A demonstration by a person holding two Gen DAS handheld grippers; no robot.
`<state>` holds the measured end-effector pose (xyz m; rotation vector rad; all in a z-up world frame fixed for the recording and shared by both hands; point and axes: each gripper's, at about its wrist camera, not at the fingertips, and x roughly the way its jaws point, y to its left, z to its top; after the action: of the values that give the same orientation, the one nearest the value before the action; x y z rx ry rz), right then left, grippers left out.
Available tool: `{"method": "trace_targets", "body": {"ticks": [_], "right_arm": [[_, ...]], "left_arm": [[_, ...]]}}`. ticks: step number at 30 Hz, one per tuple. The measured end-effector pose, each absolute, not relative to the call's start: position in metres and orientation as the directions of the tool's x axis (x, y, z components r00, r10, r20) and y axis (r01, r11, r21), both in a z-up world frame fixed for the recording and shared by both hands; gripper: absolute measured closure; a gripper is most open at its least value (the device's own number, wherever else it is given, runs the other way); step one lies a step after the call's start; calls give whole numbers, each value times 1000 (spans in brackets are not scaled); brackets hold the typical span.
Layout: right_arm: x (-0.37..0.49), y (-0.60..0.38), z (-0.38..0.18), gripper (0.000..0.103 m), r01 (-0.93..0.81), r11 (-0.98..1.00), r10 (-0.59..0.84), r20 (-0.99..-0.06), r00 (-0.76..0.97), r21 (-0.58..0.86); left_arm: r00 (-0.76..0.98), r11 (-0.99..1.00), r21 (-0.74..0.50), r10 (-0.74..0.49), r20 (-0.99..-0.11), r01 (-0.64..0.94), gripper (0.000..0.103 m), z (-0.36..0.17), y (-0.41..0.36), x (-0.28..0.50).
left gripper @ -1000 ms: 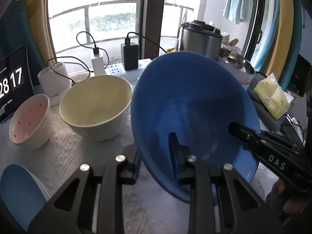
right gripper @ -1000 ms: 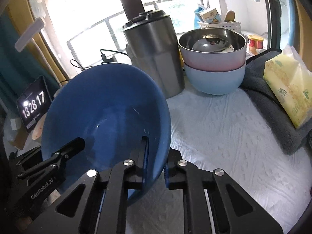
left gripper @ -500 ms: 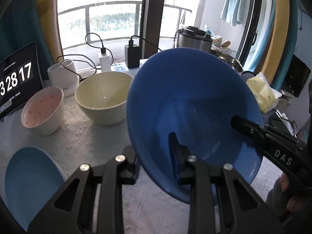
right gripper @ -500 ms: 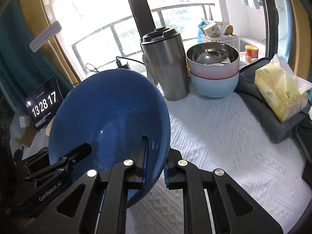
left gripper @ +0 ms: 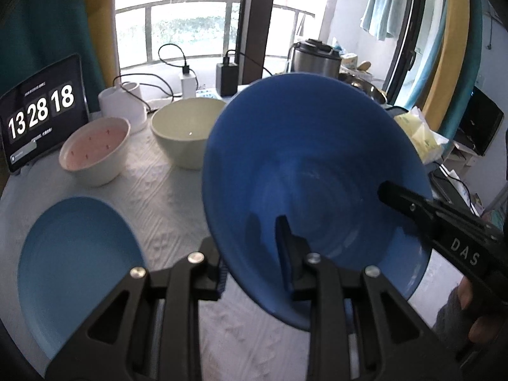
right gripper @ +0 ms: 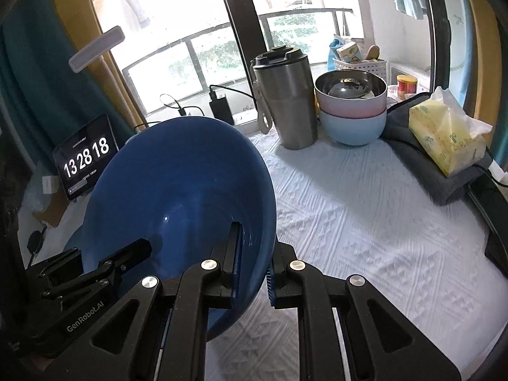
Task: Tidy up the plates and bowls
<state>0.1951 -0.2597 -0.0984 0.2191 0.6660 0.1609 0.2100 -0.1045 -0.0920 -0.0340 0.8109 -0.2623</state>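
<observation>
Hanging tilted above the white tablecloth (right gripper: 365,209), the dark blue bowl (left gripper: 311,171) has its rim clamped by both the left gripper (left gripper: 250,254) and right gripper (right gripper: 252,247); light blue plate (left gripper: 73,260), cream bowl (left gripper: 184,130) and pink bowl (left gripper: 95,149) rest behind.

dark blue bowl (left gripper: 314,171) lifted higher off the table, clock (left gripper: 41,111) now 13:28:18

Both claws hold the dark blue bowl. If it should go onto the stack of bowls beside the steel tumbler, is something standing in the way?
Nothing visible blocks it. The dark blue bowl hangs tilted above bare tablecloth. The bowl stack is open on top; the steel tumbler only stands beside it.
</observation>
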Motion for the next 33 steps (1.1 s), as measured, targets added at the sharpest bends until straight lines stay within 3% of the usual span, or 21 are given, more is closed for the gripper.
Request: {"method": "trace_targets", "body": {"ticks": [22,25,29,33], "right_arm": [[145,-232,-112,89,-60,962,222,-632,743,267],[144,-233,-114,89,-55,961,223,-637,738,273],[146,-235,-116,88,-42,961,216,-647,731,274],[149,-239,-117,88,-32,959,215,-654,726,281]], "left_arm": [[601,967,-135,-242,-762,217,72,-112,-81,165],[600,967,-132,-238,-763,216,70,-113,-79,164],[608,970,-142,-234,-759,197,60,-112,-73,165],[622,972,-147,-229,-749,182,59,-108,-66,165]]}}
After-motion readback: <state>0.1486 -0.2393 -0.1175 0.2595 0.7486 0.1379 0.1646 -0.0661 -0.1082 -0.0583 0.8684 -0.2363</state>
